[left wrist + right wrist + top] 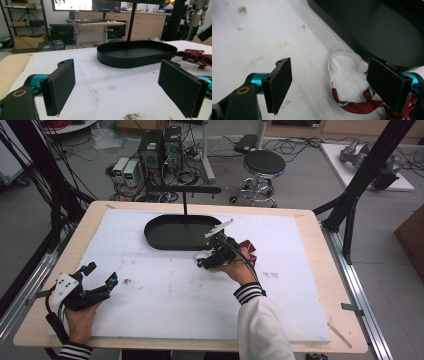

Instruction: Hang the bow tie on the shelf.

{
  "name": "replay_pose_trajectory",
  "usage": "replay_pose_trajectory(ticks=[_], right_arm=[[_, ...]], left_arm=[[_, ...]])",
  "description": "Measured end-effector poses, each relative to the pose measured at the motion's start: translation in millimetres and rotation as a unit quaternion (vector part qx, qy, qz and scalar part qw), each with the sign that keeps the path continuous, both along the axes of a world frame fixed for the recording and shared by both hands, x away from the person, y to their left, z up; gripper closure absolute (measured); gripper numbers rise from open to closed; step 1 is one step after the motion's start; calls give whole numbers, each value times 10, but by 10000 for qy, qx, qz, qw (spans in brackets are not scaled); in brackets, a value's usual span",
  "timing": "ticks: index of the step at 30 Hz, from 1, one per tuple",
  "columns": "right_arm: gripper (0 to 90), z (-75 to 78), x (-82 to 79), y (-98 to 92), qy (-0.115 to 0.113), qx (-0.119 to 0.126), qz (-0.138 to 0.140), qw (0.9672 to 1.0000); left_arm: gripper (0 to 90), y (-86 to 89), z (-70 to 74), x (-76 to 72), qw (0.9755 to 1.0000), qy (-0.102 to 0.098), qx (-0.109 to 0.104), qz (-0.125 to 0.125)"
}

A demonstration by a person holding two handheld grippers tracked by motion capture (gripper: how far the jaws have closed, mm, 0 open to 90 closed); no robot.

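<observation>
A dark red striped cloth piece [354,106] with a white elastic loop [344,52] lies on the white foam mat, just outside the black oval tray [374,32]. My right gripper [332,72] hangs over it, open, and the loop lies between the two pads with neither pad pressing on it. In the high view the right gripper [202,262] sits at the tray's [175,234] near right edge, with the red cloth [248,249] behind the hand. My left gripper [101,274] rests at the mat's front left, open, with nothing between its pads [60,87].
The left gripper [121,85] points across the mat towards the tray [135,58] and the red cloth [195,55]. A thin black post [185,205] rises behind the tray. The white mat [165,295] covers a wooden table; small dirt specks mark it.
</observation>
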State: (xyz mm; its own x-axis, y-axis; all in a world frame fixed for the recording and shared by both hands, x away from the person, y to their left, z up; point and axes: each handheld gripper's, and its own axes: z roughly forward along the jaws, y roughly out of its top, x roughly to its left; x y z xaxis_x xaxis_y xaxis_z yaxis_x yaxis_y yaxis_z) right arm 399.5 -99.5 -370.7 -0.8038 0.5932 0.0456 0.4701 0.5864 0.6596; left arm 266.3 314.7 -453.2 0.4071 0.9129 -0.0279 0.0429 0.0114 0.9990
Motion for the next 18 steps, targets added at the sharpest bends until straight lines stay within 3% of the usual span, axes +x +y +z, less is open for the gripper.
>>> replay_pose_trajectory(ticks=[1,4,6,11,14,18], right_arm=[[199,-38,36,50,95,-246,58,9996],[205,-71,70,121,115,-475,134,9987],[252,-76,86,153,128,-482,154,9986],[262,-115,124,182,231,-496,133,9984],[295,-175,157,195,337,-679,93,9971],[329,-209,182,197,458,-733,57,9962]], left_arm=[[147,0,0,-1,10000,-2,6,0],[147,1,0,0,10000,2,3,-4],[147,2,0,-1,10000,1,10,-2],[147,1,0,-1,10000,-3,6,-6],[147,-1,-1,-1,10000,-15,-2,-9],[147,1,0,0,10000,2,5,-14]])
